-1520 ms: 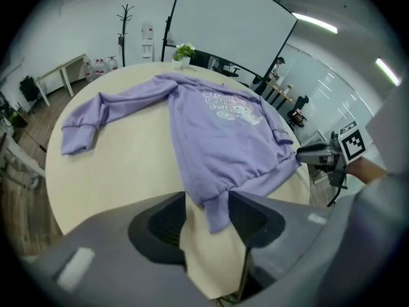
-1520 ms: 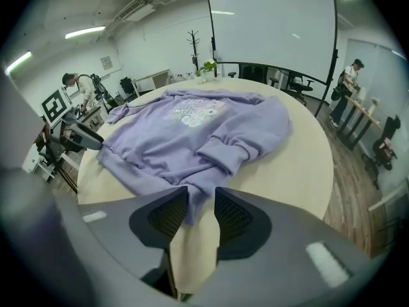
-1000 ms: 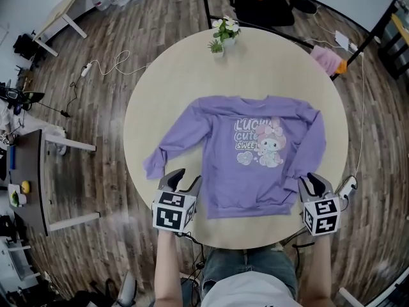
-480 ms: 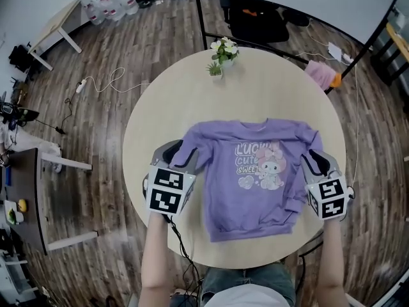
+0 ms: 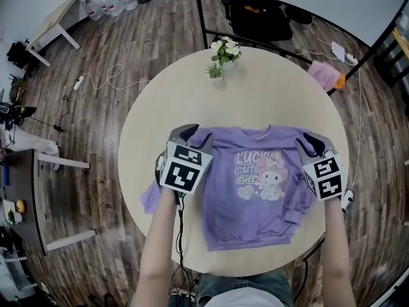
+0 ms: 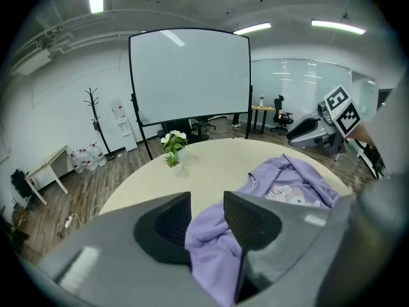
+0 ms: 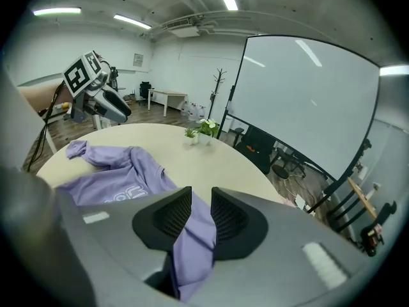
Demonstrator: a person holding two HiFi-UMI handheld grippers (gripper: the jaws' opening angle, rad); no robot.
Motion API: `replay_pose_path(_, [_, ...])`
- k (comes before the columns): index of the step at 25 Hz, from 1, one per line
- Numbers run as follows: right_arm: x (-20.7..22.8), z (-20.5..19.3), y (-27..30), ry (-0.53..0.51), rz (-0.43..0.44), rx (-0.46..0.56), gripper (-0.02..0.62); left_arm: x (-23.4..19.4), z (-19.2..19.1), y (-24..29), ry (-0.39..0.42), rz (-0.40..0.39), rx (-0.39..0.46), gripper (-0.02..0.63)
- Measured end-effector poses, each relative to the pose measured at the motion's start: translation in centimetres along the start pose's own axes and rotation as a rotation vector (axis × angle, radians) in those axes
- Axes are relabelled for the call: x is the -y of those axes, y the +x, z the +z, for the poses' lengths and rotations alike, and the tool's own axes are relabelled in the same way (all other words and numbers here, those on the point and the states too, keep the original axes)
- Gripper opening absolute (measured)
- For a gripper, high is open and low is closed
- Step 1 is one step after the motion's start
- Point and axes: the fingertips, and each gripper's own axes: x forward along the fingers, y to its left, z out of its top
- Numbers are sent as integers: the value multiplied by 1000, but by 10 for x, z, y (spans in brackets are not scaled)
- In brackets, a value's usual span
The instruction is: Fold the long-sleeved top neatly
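Long-sleeved top (image 5: 252,190): purple, lying front up on the round table (image 5: 268,88), in the half nearest the person, centred toward 6 o'clock of the tabletop. Print (image 5: 259,174), a cartoon figure with lettering, faces up. Neckline points to 12 o'clock, hem to 6 o'clock, close to the table's near edge. Body mostly flat; the shoulder line is drawn up and bunched at both ends.

Left sleeve (image 5: 150,200): trails from the shoulder out to 8 o'clock of the garment, its cuff at the table's edge. The right sleeve lies folded down along the 3 o'clock side of the body.

Left gripper (image 5: 192,135): at 10 o'clock of the top, on the shoulder. Its own view shows the jaws clenched on a fold of purple fabric, which hangs down between the pads. Pointed forward and down.

Right gripper (image 5: 316,142): at 2 o'clock of the top, on the other shoulder. Jaws have just been closing; the right gripper view shows a fold of purple cloth pinched between the pads, grasped firmly.

The two grippers sit well apart, roughly level with each other across the collar.

Surroundings: potted plant (image 5: 220,56) with white flowers at the table's 12 o'clock edge, clear of the top. Pink cloth (image 5: 324,75) just beyond the table at 2 o'clock. Wooden floor all round.
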Motion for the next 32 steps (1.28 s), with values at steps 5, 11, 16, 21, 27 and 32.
replay_pose_path(5, [0, -8, 42, -37, 97, -48, 137, 8, -10, 44, 35, -35, -77, 163])
replay_pose_path(11, [-5, -24, 89, -81, 190, -107, 146, 15, -24, 93, 84, -68, -164, 163])
replay_pose_path(16, [-6, -36, 120, -108, 236, -147, 165, 18, -39, 124, 141, -105, -237, 165])
replay_pose_path(21, [-12, -50, 140, -142, 295, -203, 177, 22, -53, 147, 202, -140, -301, 165])
replay_pose_path(27, [-26, -63, 149, -186, 347, -254, 116, 27, -67, 159, 205, -165, -331, 162])
replay_pose_path(32, [-28, -63, 149, -168, 341, -234, 54, 30, -67, 159, 184, -187, -318, 113])
